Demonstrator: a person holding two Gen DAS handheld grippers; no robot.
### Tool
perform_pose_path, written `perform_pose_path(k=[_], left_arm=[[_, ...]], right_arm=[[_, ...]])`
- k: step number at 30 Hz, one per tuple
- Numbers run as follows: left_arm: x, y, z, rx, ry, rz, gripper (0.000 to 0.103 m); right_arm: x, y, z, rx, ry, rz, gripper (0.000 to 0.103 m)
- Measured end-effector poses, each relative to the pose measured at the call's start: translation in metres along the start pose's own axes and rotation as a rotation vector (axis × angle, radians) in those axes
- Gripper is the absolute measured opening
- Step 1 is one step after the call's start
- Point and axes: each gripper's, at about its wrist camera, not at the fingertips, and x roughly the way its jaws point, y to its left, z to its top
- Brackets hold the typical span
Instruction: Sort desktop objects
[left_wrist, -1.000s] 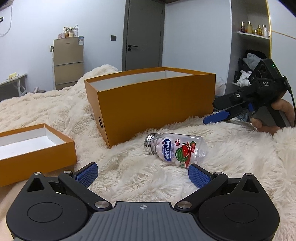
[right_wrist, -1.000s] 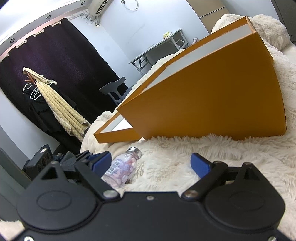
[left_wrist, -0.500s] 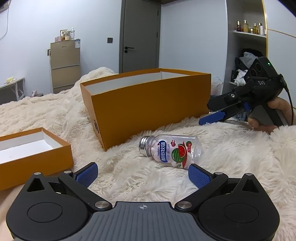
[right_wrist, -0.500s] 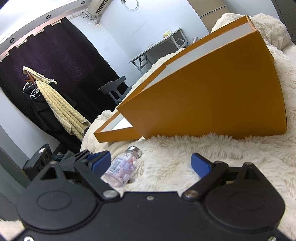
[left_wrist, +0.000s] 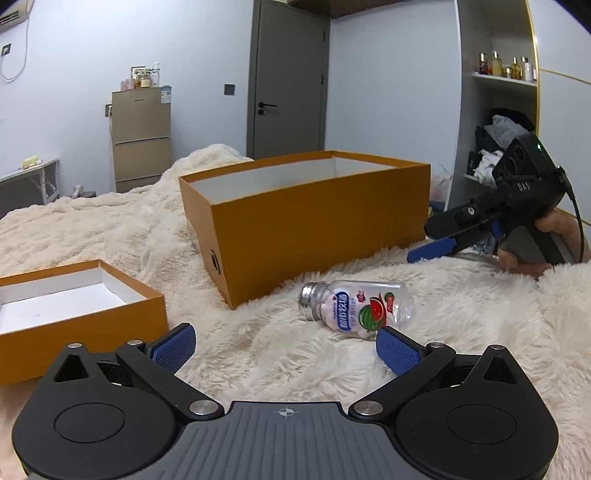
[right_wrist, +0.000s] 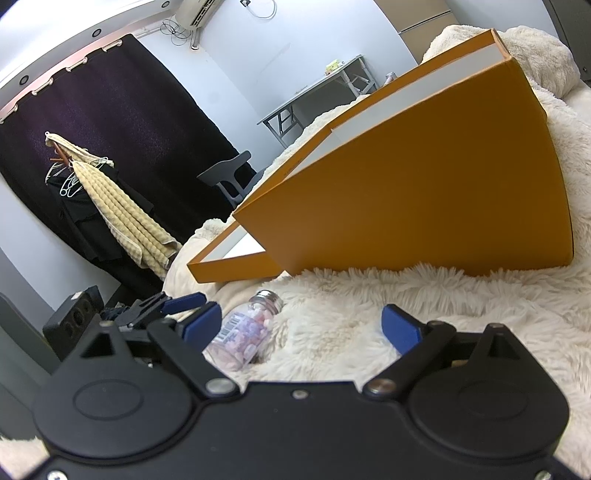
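A clear plastic candy bottle (left_wrist: 356, 308) with a silver cap and a watermelon label lies on its side on the fluffy cream blanket. My left gripper (left_wrist: 286, 349) is open just in front of it, its right pad close to the bottle's base, nothing between the pads. Seen from the right wrist, the same bottle (right_wrist: 245, 332) lies beside the left pad of my open right gripper (right_wrist: 301, 328). In the left wrist view the right gripper (left_wrist: 436, 251), held by a hand, hovers to the bottle's right. A large open orange box (left_wrist: 317, 221) stands behind the bottle.
The orange box lid (left_wrist: 74, 314) lies open side up at the left. The large box (right_wrist: 436, 206) fills the right wrist view, with the lid (right_wrist: 229, 264) beyond it. A door, a cabinet, a shelf with bottles, a dark curtain, a chair and a folding table surround the bed.
The left wrist view has shifted a little: the box and bottle now sit higher and further right in it. The right gripper has kept still.
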Motion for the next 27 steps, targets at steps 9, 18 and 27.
perform_pose_path(k=[9,18,27], left_arm=[[-0.003,-0.001,0.002,0.007,-0.012,-0.002,0.103],[-0.003,-0.007,0.0,0.034,-0.014,-0.012,0.103],[-0.001,-0.044,0.003,0.148,-0.022,-0.093,0.103]], right_arm=[[0.001,0.0,0.0,0.001,0.004,0.001,0.094],[0.002,0.0,-0.001,0.003,0.01,0.001,0.095],[0.002,0.0,0.0,0.009,0.017,0.003,0.095]])
